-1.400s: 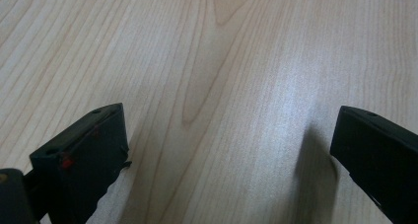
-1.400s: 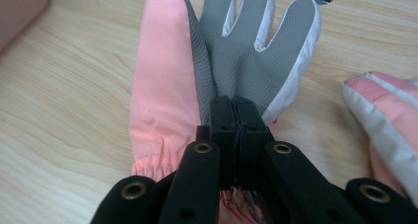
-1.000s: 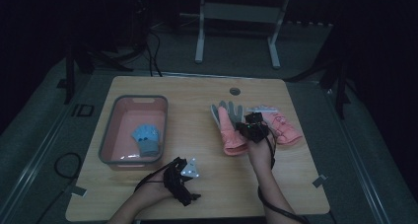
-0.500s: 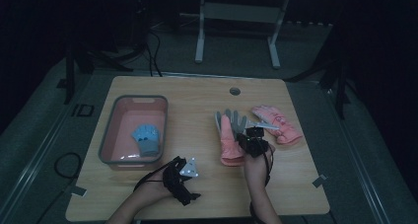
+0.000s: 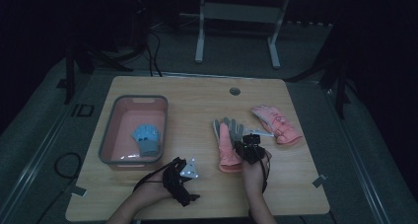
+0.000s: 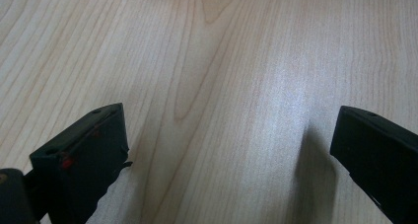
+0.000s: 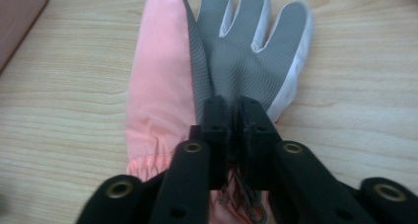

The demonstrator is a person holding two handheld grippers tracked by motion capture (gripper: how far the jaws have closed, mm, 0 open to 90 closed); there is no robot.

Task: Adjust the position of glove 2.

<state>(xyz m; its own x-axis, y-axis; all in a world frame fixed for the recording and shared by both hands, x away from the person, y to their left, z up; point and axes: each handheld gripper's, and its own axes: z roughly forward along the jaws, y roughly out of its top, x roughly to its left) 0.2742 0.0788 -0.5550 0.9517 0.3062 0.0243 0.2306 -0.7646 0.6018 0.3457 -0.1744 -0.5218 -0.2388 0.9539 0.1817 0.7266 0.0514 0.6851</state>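
Note:
A pink glove with a grey palm [image 5: 226,152] [image 7: 236,51] lies flat on the wooden table [image 5: 197,105], fingers pointing away from the person. My right gripper [image 5: 245,146] [image 7: 231,115] rests on its grey palm near the cuff. Its jaws have just been opening and stand a narrow gap apart, with glove fabric between the tips. A second pink glove [image 5: 276,124] lies to the right, apart from the gripper. My left gripper [image 5: 186,177] [image 6: 226,150] sits near the front edge, jaws wide open over bare wood.
A pink bin [image 5: 106,135] at the table's left holds a light blue glove [image 5: 146,137]. A round grommet [image 5: 235,91] sits near the far edge. A metal stand's legs rise behind the table. Cables trail from both grippers.
My right gripper has moved toward the person, and the pink and grey glove has slid the same way with it. The second pink glove has come fully into sight. The left gripper stayed put.

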